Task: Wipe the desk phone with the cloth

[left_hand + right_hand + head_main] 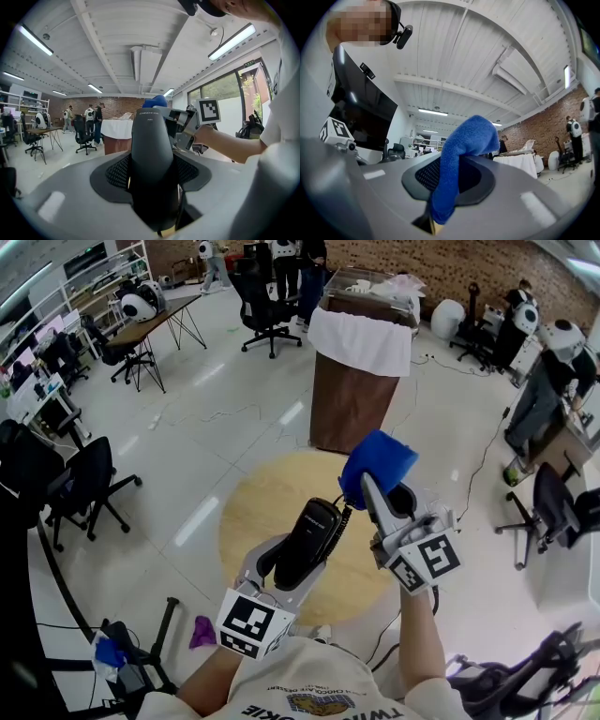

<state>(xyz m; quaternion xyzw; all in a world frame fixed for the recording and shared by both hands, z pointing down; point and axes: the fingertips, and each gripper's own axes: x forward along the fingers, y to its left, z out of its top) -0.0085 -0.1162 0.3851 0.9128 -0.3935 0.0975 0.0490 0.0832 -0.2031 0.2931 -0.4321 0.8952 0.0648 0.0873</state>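
The smooth black plastic desk-phone handset [311, 535] is up in the air above the round pale-wood surface [262, 507]. It is clamped across its middle by the left gripper [298, 568], whose fingers stand wide with their dark mesh-textured pads against its flanks. In the head view its long axis runs from 7 to 1 o'clock, rounded back upward, with a coiled black cord [343, 519] along its right edge. The soft, nubby blue microfibre cloth [377, 463] lies at 1 o'clock from the handset's upper end, just beside it. The right gripper [371, 486] pinches one fold with its fingers pressed together, the rest bunched over their tips. The wipe probably runs from there toward 7 o'clock, along the handset.
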